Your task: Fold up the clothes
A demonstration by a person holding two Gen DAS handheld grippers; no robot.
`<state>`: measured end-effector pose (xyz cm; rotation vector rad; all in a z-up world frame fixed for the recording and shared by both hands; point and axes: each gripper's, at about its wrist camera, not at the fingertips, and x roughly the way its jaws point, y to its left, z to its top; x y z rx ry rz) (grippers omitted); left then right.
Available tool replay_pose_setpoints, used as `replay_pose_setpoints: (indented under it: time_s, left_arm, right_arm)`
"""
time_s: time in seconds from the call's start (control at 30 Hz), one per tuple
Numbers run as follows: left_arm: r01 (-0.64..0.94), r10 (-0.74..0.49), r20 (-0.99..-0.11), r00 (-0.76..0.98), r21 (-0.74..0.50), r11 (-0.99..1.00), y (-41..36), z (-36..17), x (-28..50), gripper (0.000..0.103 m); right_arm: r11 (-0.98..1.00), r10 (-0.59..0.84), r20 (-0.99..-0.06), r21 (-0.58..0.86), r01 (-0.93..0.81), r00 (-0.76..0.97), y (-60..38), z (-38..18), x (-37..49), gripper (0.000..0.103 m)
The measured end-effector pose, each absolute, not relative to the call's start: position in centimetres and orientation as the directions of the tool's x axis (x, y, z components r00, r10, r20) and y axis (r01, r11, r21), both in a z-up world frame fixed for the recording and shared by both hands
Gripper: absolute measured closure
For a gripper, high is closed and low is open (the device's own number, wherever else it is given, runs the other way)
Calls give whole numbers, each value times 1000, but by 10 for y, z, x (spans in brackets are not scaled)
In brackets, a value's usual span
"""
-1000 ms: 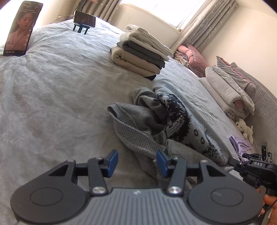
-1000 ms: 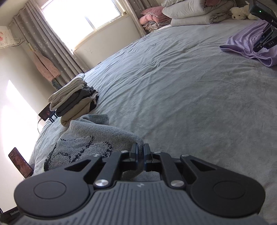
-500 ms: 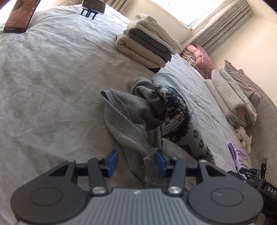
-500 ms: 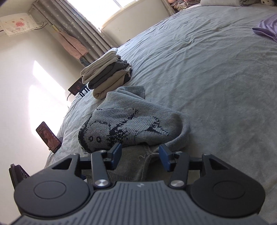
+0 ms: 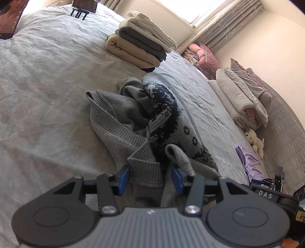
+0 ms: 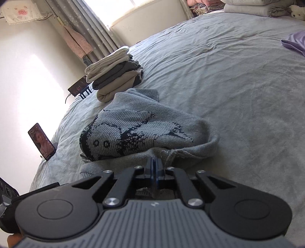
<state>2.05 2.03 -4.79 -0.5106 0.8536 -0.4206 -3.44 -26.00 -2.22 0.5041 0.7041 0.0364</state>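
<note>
Right wrist view shows the right hand-held gripper [image 6: 154,167], apart half a second ago, has just closed its jaws onto the grey sweater's [image 6: 144,131] hem. Just ahead of the left hand-held gripper [image 5: 150,176], whose jaws stand apart, the ribbed hem lies unclamped, so spreading can likely begin once it grips.

We note the crumpled grey knitted sweater with a dark pattern [image 5: 152,114] lying on the grey bedsheet [image 5: 47,85], directly before both grippers. Behind it sits the stack of folded beige, grey and cream clothes [image 5: 141,43]. Beyond that stack a black phone on a small stand [image 5: 83,5] rests on the sheet. In the left wrist view, rolled pale quilts [image 5: 246,95] lie far right, with a white plush toy [image 5: 255,141] and a crumpled lilac cloth [image 5: 249,162] nearer.
</note>
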Motion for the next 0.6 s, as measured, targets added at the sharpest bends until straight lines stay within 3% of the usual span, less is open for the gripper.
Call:
replay_pose_setpoints:
  time_s: [0.23, 0.33, 0.43, 0.53, 0.6]
  left_arm:
    - [120, -526, -617, 586, -575, 809, 24, -51, 22, 55]
    - [124, -526, -628, 574, -568, 814, 21, -54, 22, 55]
    - [132, -526, -634, 567, -560, 818, 17, -54, 22, 67]
    - [135, -509, -652, 562, -535, 834, 13, -53, 21, 92]
    - [135, -484, -669, 564, -504, 853, 10, -51, 18, 96]
  right_arm:
    - [916, -108, -604, 247, 315, 789, -288, -13, -47, 102]
    - [905, -142, -615, 237, 354, 775, -304, -17, -47, 102]
    - [900, -44, -641, 307, 309, 766, -310, -24, -47, 97]
    - [925, 1, -659, 287, 250, 752, -295, -26, -42, 90]
    - [947, -8, -671, 234, 221, 742, -282, -28, -38, 85]
